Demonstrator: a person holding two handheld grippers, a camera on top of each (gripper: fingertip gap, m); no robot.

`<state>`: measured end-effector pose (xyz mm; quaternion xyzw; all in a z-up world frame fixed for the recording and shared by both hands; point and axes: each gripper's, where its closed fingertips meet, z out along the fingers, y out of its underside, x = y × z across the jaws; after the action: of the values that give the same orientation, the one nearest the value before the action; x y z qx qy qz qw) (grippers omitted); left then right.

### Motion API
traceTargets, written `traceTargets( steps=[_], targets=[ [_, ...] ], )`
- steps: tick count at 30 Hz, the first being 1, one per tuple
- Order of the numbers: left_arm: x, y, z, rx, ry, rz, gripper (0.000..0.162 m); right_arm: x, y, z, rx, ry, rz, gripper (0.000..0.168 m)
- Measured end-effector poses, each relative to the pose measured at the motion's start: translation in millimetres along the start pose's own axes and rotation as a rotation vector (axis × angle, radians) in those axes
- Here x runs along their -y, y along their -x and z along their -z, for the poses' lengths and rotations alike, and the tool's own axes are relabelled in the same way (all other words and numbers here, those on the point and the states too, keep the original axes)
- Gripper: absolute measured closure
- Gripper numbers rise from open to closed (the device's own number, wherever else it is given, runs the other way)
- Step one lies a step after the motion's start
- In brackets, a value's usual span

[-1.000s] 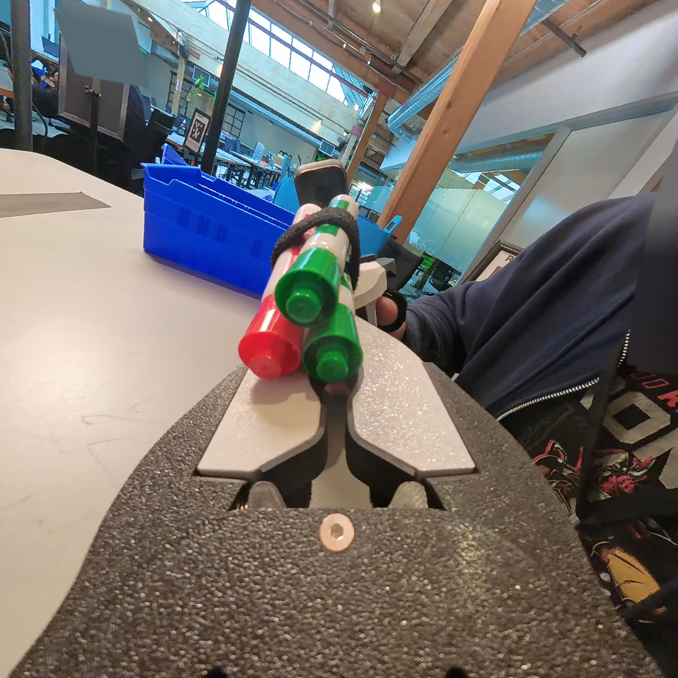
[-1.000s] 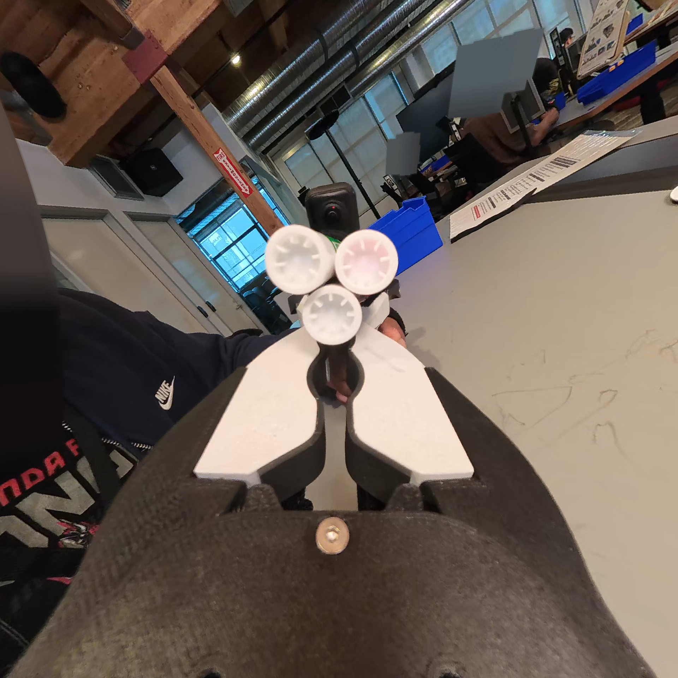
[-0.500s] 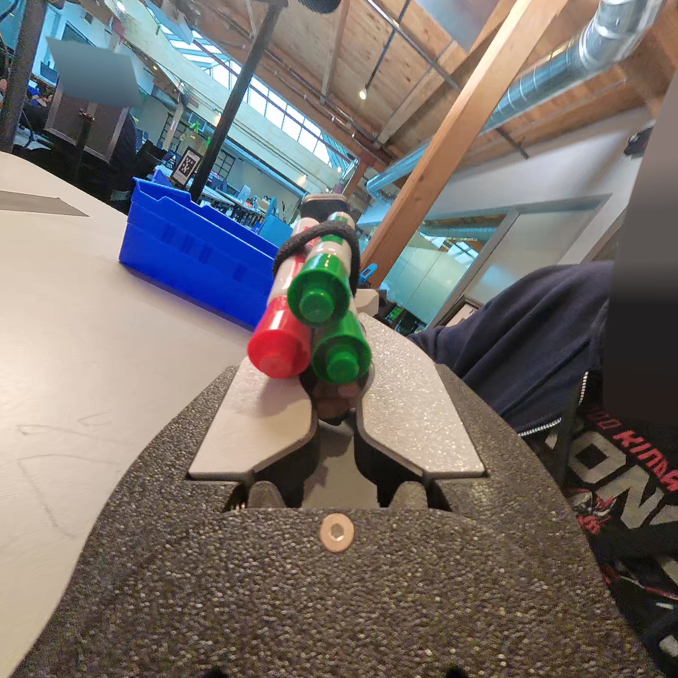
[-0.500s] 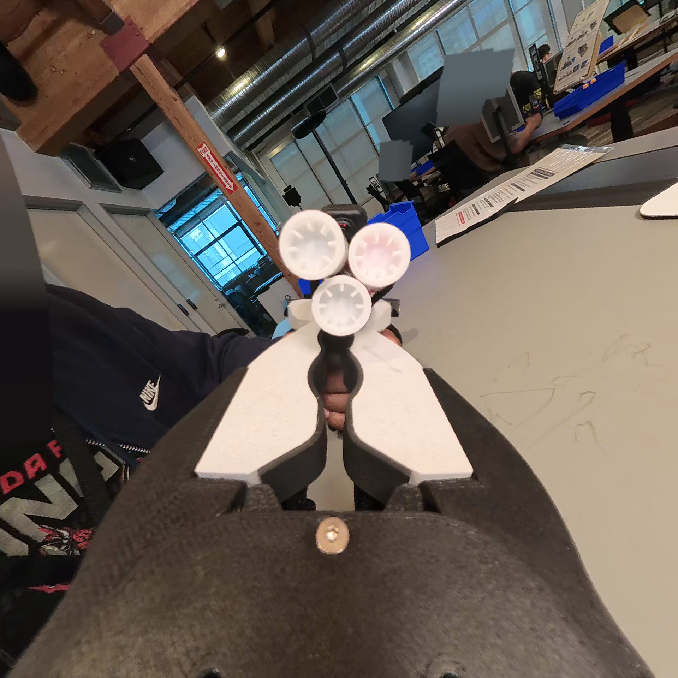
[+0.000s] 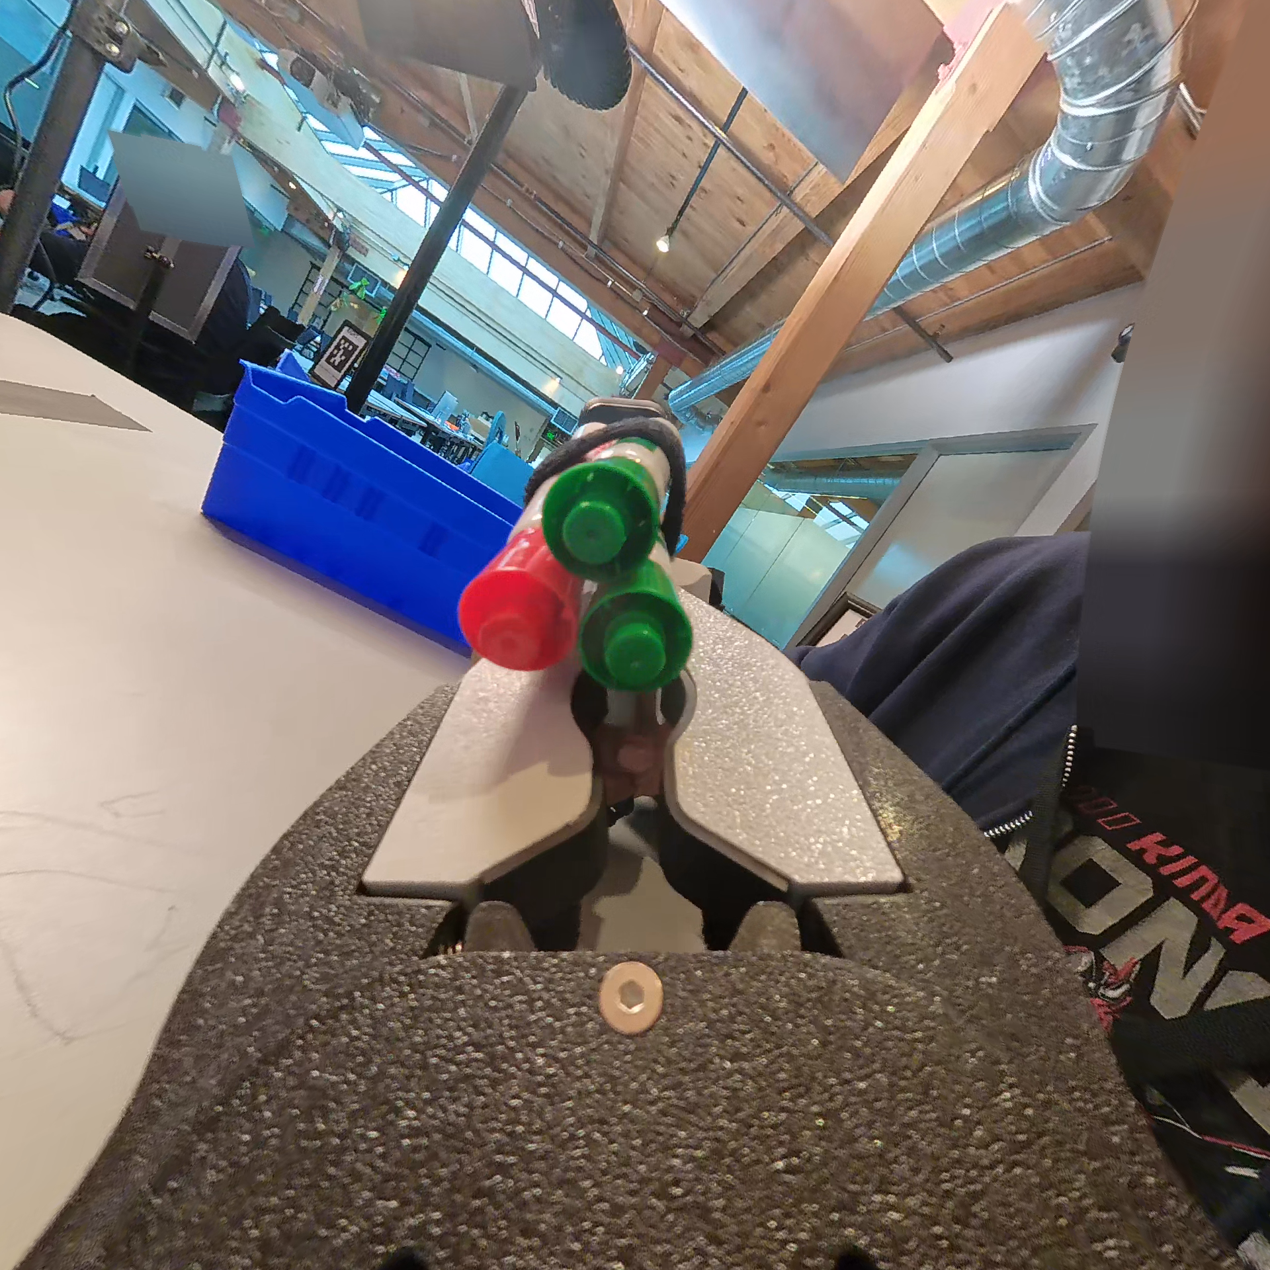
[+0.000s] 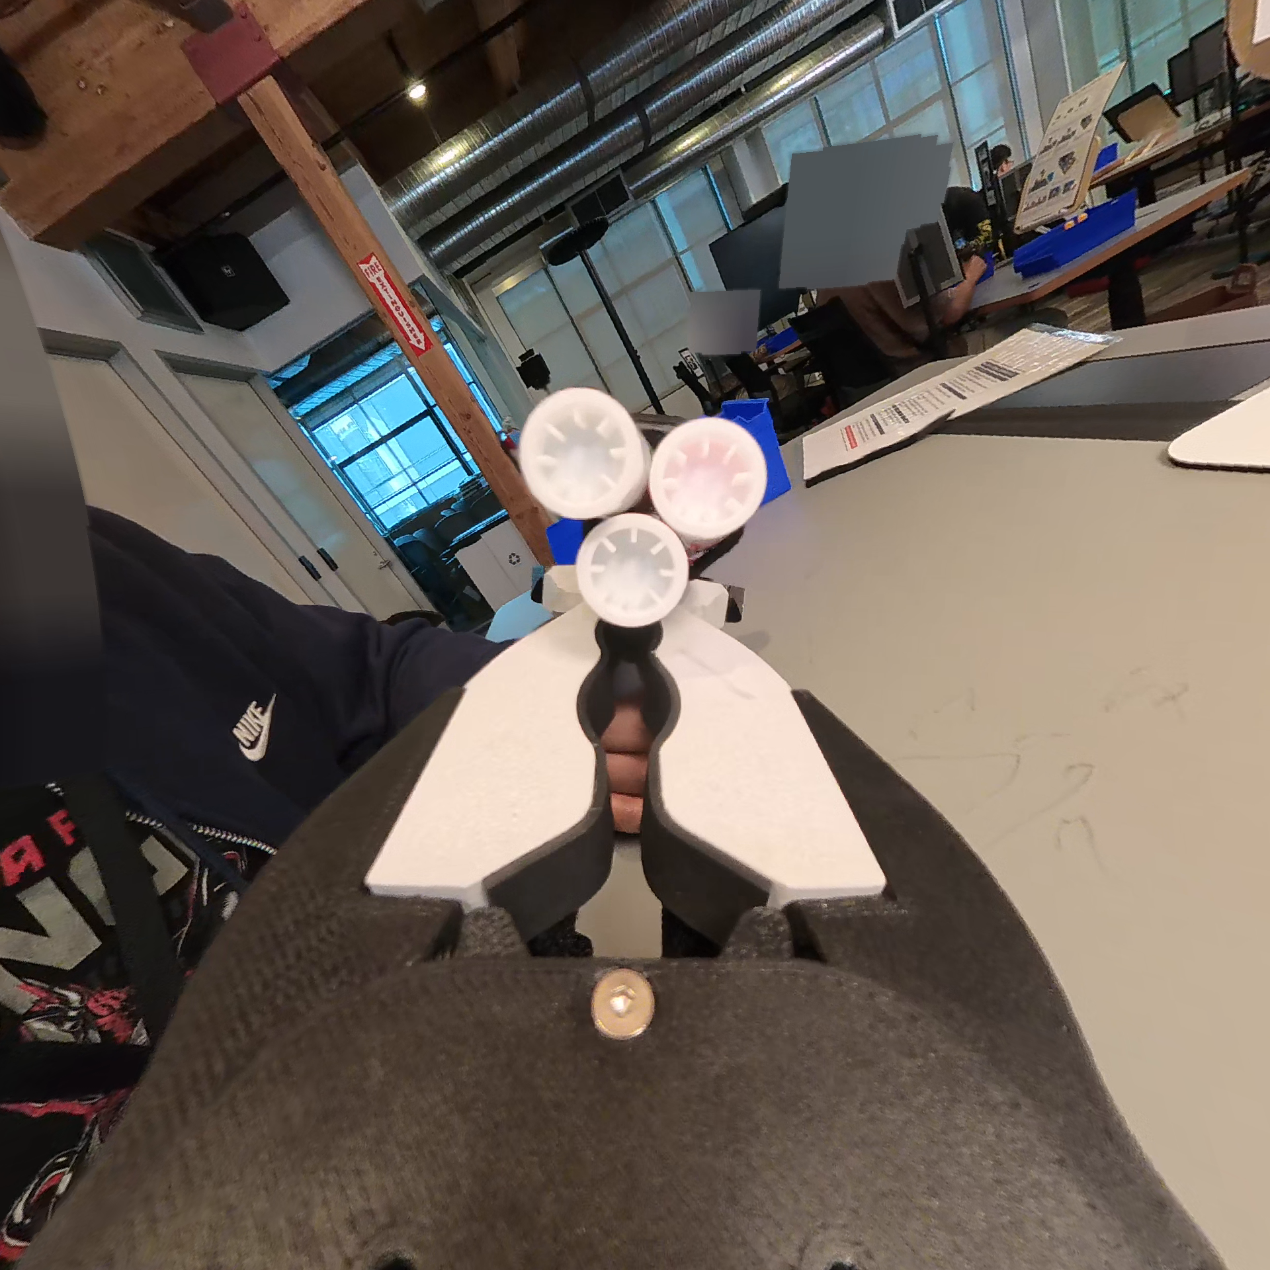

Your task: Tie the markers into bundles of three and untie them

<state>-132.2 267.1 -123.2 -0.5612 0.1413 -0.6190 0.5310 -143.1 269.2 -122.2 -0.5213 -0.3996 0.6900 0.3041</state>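
A bundle of three markers is held in the air between my two grippers, above the grey table (image 5: 137,687). In the left wrist view I see its capped ends: two green caps (image 5: 598,512) and one red cap (image 5: 519,615), with a black band (image 5: 670,460) looped round the barrels farther along. My left gripper (image 5: 632,687) is shut on the lowest green-capped marker (image 5: 636,636). In the right wrist view I see the three white butt ends (image 6: 584,453). My right gripper (image 6: 629,625) is shut on the lowest one (image 6: 632,570).
A blue bin (image 5: 343,481) stands on the table behind the bundle and also shows in the right wrist view (image 6: 756,426). A printed sheet (image 6: 948,392) and a white pad (image 6: 1230,433) lie at the far right. The person's dark sleeve (image 5: 962,653) is close beside the grippers. Both grippers' tips are close together, under 4 cm apart.
Both grippers have tilted upward with the bundle, so more ceiling shows. The bundle sits nearer both cameras. Both grips are unchanged.
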Motion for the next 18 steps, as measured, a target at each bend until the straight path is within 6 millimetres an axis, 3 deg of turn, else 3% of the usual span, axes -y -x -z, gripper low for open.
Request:
traceTargets(
  steps=[2, 12, 18],
  targets=[
    [0.5, -1.6, 0.4, -0.010, -0.003, 0.002, 0.160, 1.5, 1.7, -0.3, 0.004, -0.009, -0.003, 0.165],
    [-0.7, -4.3, 1.4, -0.041, 0.019, 0.027, 0.162, 1.0, 5.1, -1.8, 0.043, -0.035, -0.072, 0.161],
    [-3.2, -3.5, 3.0, -0.027, 0.053, 0.026, 0.160, -1.0, 4.6, -1.5, 0.010, 0.008, -0.004, 0.165]
  ],
)
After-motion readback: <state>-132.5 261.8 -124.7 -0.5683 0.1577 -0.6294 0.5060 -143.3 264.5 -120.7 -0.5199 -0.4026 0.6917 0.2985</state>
